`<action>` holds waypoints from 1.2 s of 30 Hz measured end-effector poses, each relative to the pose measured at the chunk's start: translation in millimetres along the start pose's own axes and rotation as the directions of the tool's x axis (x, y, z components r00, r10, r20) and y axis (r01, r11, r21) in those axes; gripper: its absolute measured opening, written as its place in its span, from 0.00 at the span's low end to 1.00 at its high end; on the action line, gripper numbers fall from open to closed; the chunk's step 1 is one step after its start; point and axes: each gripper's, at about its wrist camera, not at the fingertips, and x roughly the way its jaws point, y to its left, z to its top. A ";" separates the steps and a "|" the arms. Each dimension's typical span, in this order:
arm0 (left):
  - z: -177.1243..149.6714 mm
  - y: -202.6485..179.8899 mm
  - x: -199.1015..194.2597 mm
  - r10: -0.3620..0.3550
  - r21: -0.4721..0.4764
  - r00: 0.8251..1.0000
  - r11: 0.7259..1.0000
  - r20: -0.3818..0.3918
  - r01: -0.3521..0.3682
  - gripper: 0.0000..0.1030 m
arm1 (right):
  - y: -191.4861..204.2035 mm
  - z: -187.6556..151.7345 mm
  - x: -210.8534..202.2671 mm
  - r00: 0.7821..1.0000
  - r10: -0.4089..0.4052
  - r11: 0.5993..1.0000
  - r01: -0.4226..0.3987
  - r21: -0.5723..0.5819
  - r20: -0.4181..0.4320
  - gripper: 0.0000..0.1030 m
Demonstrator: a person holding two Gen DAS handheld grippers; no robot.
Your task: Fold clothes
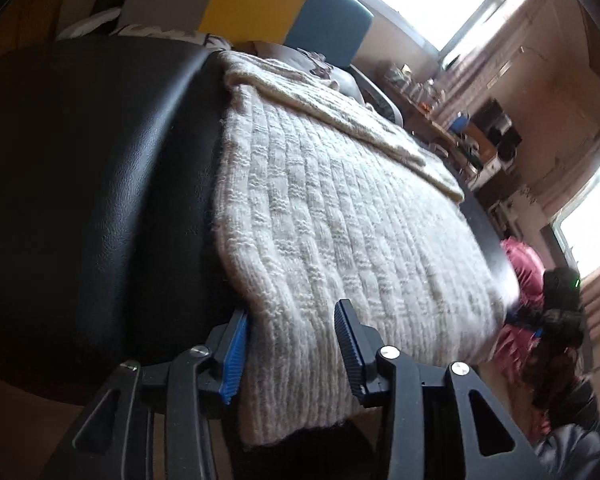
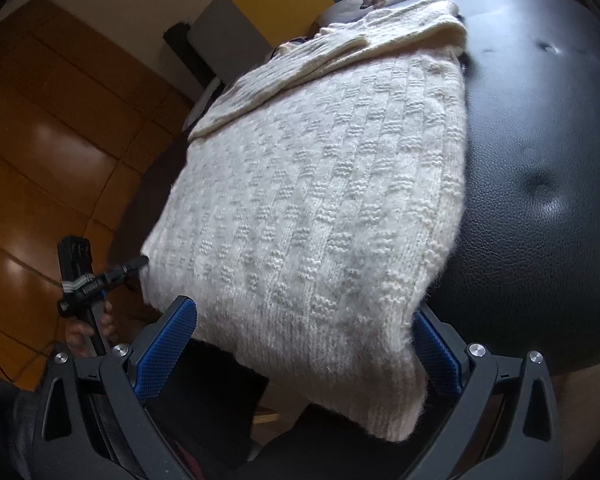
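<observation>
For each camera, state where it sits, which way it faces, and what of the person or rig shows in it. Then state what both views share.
Left wrist: sits on the left claw, facing along its open fingers at the cream knit sweater on the black cushion; windows lie beyond.
Right wrist: sits on the right claw, open around the sweater's hanging hem; the other claw, held in a hand, shows at left above a wooden floor.
Shared: the sweater and the cushion.

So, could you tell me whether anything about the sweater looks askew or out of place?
The cream knit sweater overhangs the near edge of the black leather cushion, its hem unsupported between the open right gripper. A sleeve lies folded across the far end. No damage shows.
</observation>
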 end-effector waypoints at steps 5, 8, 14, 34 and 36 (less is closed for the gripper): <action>-2.0 7.1 -1.1 -0.003 -0.036 1.000 0.999 0.015 0.003 0.20 | 7.4 -2.2 -4.0 0.977 -0.212 0.975 0.211 -0.071 -0.010 0.40; -2.0 5.9 -0.2 0.000 -0.036 1.000 0.999 0.013 0.001 0.18 | 5.3 -3.7 -4.2 0.971 -0.237 0.969 0.236 -0.075 -0.003 0.13; -2.2 -0.2 -1.6 -0.027 -0.028 0.999 0.999 0.031 0.028 0.10 | 8.1 -4.7 -7.4 0.966 -0.258 0.962 0.259 -0.089 0.027 0.13; 81.2 -13.4 -5.5 -0.357 -0.122 0.906 0.913 0.229 0.390 0.09 | 3.4 62.6 -25.3 0.982 -0.023 0.999 0.016 0.041 0.187 0.13; 98.4 -15.6 -0.9 -0.358 -0.121 0.903 0.912 0.237 0.393 0.09 | 2.8 76.3 -24.3 0.979 -0.022 0.999 0.014 0.039 0.201 0.13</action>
